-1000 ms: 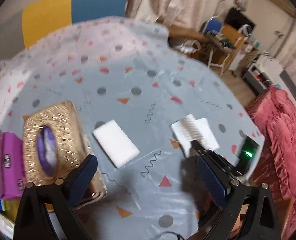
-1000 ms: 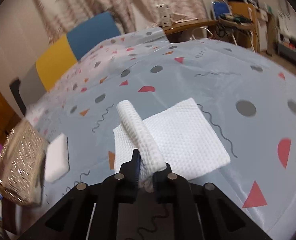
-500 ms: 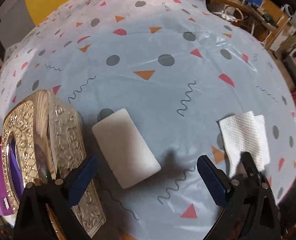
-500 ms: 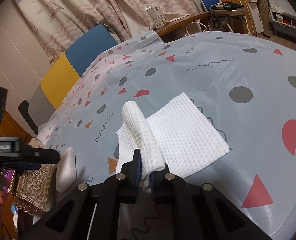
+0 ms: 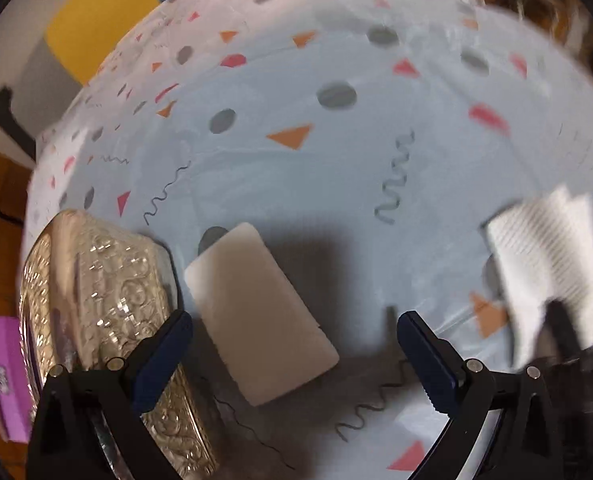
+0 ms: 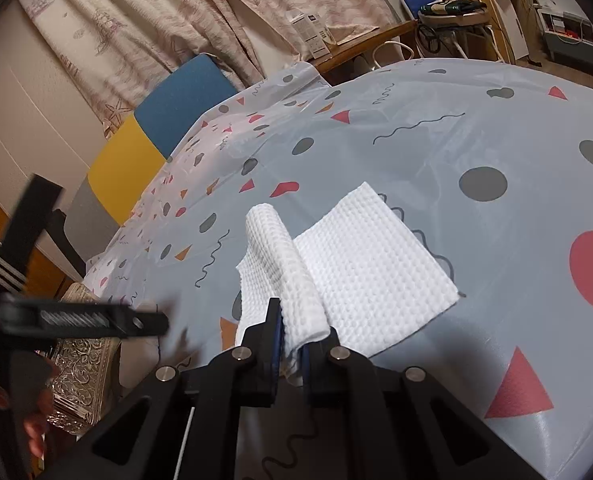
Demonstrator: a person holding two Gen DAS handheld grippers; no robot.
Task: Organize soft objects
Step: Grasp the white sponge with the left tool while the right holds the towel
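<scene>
Left view: my left gripper (image 5: 292,344) hangs over the sponge (image 5: 256,316), jaws spread, the sponge between them but not touched. A gold box (image 5: 96,300) lies just left. Next I must lower and close.

Right view: my right gripper (image 6: 290,350) pinches the cloth (image 6: 360,272) by its near folded edge; the rest lies on the table (image 6: 476,120).

White waffle cloth (image 6: 360,264), white sponge (image 5: 256,312), gold tissue box (image 5: 108,320)

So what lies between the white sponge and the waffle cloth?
Only bare patterned tablecloth, seen in the left wrist view, between sponge and cloth.
</scene>
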